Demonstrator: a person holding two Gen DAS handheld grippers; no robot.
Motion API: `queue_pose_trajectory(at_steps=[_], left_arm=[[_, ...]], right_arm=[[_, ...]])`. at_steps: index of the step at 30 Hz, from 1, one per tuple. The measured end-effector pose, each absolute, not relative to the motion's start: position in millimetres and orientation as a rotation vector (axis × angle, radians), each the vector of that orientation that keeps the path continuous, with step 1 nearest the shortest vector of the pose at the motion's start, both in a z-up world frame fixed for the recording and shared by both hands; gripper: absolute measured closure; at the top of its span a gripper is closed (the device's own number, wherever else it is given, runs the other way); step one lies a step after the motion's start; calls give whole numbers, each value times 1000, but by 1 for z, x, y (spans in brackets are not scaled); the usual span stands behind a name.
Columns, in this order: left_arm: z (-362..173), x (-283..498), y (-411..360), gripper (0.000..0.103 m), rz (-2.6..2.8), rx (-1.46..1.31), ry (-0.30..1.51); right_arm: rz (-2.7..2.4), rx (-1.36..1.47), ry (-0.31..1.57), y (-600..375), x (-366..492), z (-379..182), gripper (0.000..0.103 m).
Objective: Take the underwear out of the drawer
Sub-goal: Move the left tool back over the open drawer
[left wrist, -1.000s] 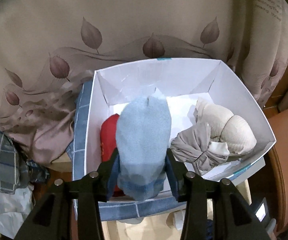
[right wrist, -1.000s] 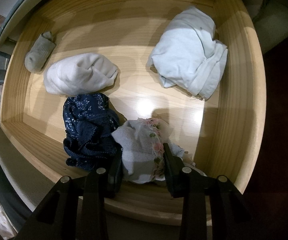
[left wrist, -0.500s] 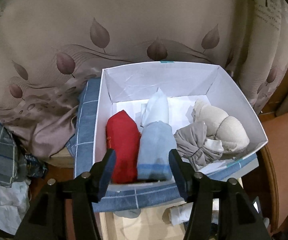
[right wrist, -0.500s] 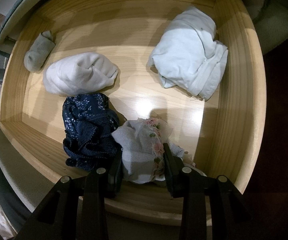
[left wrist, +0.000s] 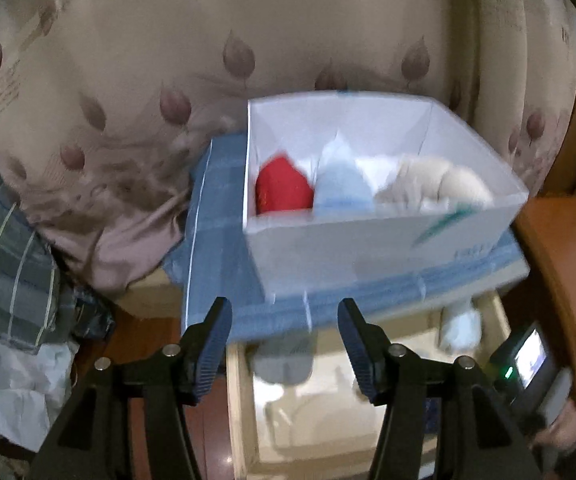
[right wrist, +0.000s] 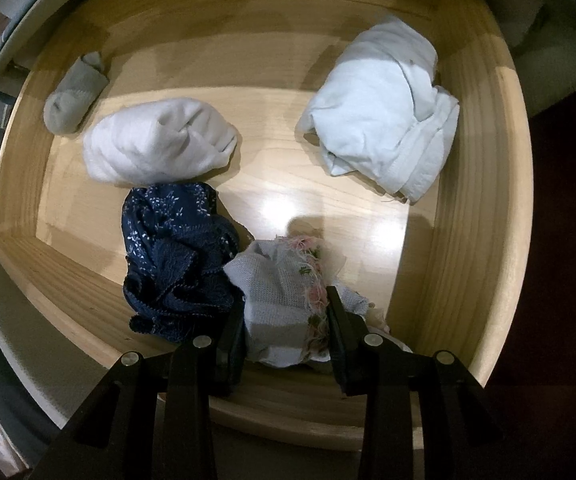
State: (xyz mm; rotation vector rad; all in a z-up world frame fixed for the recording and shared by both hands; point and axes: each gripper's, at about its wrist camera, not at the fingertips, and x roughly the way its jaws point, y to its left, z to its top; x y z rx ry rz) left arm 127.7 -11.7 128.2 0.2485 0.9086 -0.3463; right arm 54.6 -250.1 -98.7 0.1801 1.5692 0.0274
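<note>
Background: leaf-print curtain [left wrist: 136, 80] behind, plaid cloth [left wrist: 4, 216] at left edge; left view is motion-blurred.
Left hand-held gripper [left wrist: 284, 332]: jaws wide apart, holding nothing, hovering in front of and below the white box [left wrist: 367, 240].
White box: sits on a blue checked cloth [left wrist: 216, 248]; inside, side by side, a red roll [left wrist: 282, 192], a light blue roll [left wrist: 341, 194] and a beige bundle [left wrist: 439, 184].
Right hand-held gripper [right wrist: 286, 320]: fingers closed on the grey floral underwear [right wrist: 280, 300], low in the drawer [right wrist: 475, 220] near its front wall.
Drawer: pale wood, open, seen from above.
Navy underwear [right wrist: 176, 256]: crumpled, touching the grey floral piece on its left.
White roll [right wrist: 156, 146]: just behind the navy piece, touching it.
Grey sock roll [right wrist: 74, 98]: back left corner, near the white roll.
Pale blue folded garment [right wrist: 383, 140]: back right, well apart from the others.
</note>
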Motion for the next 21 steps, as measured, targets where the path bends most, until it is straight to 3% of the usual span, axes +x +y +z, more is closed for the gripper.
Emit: queue_pose_trajectory(at_steps=[12, 21], left_arm=[[23, 94, 4, 47, -255, 188, 1087], [-13, 77, 2, 47, -200, 168, 1113]], right_arm=[[11, 132, 1559, -237, 53, -93, 74], [-15, 99, 1489, -231, 50, -77, 78]])
